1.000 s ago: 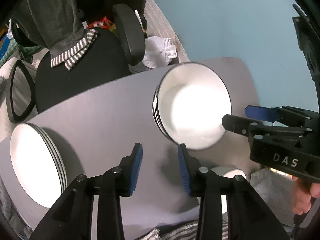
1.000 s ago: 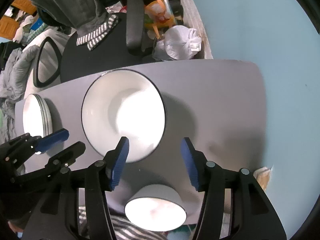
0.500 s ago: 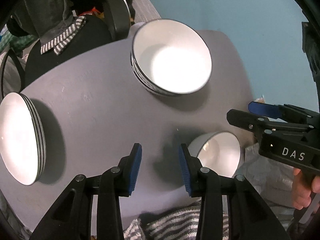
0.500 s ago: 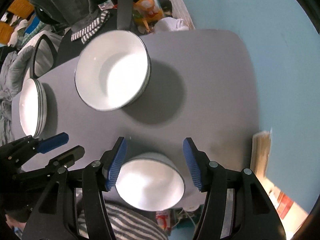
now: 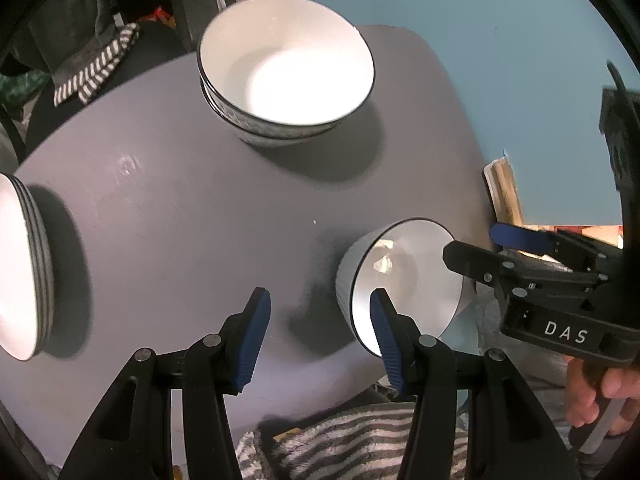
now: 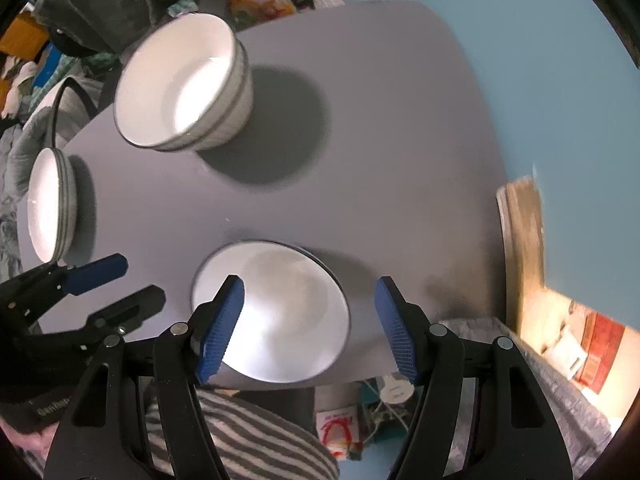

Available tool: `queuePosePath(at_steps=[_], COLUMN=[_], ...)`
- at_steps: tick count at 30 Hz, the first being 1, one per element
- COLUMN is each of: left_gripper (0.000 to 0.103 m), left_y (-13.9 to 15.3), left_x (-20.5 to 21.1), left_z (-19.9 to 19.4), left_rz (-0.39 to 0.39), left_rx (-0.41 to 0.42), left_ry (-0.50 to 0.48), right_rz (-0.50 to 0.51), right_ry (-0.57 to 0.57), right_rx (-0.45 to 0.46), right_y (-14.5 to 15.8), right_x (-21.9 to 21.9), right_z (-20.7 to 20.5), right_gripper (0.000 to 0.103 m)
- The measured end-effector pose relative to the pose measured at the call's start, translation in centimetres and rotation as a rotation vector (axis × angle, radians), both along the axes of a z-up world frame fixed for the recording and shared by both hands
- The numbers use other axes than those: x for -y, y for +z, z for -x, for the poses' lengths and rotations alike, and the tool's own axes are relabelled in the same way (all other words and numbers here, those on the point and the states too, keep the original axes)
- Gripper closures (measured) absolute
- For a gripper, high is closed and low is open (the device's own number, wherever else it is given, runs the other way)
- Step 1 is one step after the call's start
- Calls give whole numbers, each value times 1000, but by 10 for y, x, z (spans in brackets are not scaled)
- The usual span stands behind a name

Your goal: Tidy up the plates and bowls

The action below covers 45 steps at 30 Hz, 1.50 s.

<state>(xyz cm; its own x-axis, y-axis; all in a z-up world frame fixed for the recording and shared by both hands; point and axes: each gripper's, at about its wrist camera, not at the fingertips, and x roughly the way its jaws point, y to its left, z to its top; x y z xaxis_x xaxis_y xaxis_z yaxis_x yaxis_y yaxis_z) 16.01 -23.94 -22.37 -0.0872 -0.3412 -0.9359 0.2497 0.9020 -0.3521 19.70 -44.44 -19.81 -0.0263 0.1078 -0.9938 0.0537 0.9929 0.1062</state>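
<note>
White and dark-rimmed, the small bowl (image 6: 276, 312) sits at the table's (image 6: 380, 140) six o'clock edge, the stacked bowls (image 6: 180, 80) at eleven o'clock and the plates (image 6: 50, 204) at nine. I have my right tongs (image 6: 308, 324) gaping around its rim, the left tongs (image 5: 320, 336) open and empty beside it. So near the edge, I judge an off-centre pinch could tip it off.
</note>
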Motion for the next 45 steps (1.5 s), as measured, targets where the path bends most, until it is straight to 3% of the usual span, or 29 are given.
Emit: queuePosePath(at_steps=[21,35,38,43,45], left_gripper=[50,51,62,75,75], left_y=[-36,-62,-64,-66,-67], left_x=[38,39,38,37,38], left_z=[16,10,10,12,13], left_rz=[-41,-71,-66,-67,-70], left_rx=[-51,-79,-84,-86,-86], left_ry=[-118,-89,-80,-76,-76], right_rz=[-19,-8,-10,-10,-6], right_ry=[-119,-92,-84,-73,-67], right_rx=[-21,-23,-14,-14,-19], right_y=[-41,-57,-55,-55,-56], right_x=[29,23,19,15,14], right_z=[37,46,46,44,44], right_gripper=[36,36,36,53,59])
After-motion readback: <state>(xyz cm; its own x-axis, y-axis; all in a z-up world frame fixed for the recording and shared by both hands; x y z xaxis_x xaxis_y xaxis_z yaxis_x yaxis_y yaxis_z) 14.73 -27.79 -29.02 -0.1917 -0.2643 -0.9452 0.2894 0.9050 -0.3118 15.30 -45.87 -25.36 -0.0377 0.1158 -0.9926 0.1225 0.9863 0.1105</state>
